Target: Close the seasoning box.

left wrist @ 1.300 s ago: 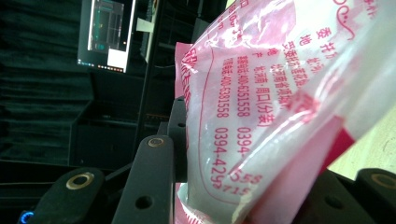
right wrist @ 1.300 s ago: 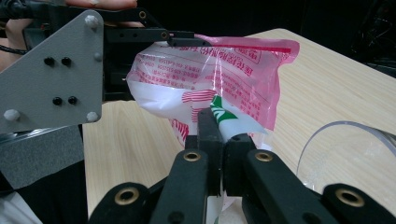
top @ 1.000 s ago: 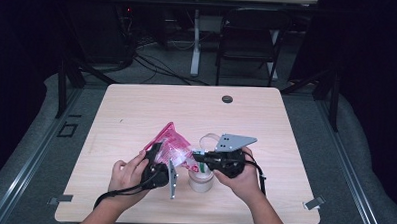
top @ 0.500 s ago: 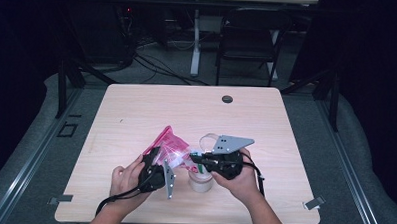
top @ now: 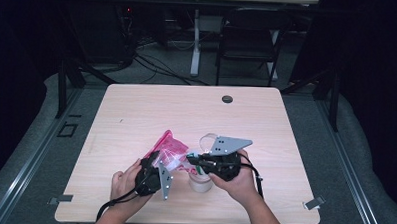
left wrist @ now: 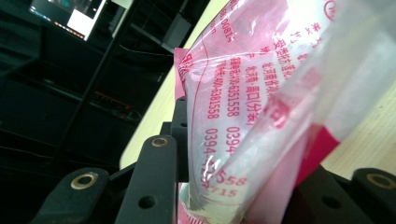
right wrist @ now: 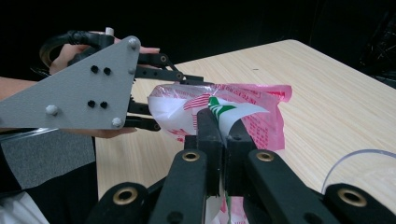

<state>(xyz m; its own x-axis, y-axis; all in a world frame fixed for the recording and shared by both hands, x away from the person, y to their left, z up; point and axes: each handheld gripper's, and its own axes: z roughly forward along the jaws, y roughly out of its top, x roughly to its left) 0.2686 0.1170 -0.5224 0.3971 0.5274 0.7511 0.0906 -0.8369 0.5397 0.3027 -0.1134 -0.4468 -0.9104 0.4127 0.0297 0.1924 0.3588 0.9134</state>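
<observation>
A pink printed plastic bag (top: 166,145) is lifted off the wooden table (top: 136,115) between the two grippers. My left gripper (top: 157,159) comes up from below and is shut on the bag's lower part; in the left gripper view the bag (left wrist: 261,93) bulges between the jaws. My right gripper (top: 190,157) reaches in from the right. Its jaws (right wrist: 219,119) are pressed together on a white sheet with green print (right wrist: 233,111) at the bag's mouth (right wrist: 266,121). In the right gripper view the left gripper (right wrist: 180,102) and its grey plate (right wrist: 79,88) are just beyond.
A white cup (top: 200,183) stands on the table under my right hand. A clear round lid (top: 206,140) lies just behind it, also seen as the lid's rim (right wrist: 355,163). A black grommet (top: 227,99) sits near the far edge. A chair (top: 249,38) stands beyond the table.
</observation>
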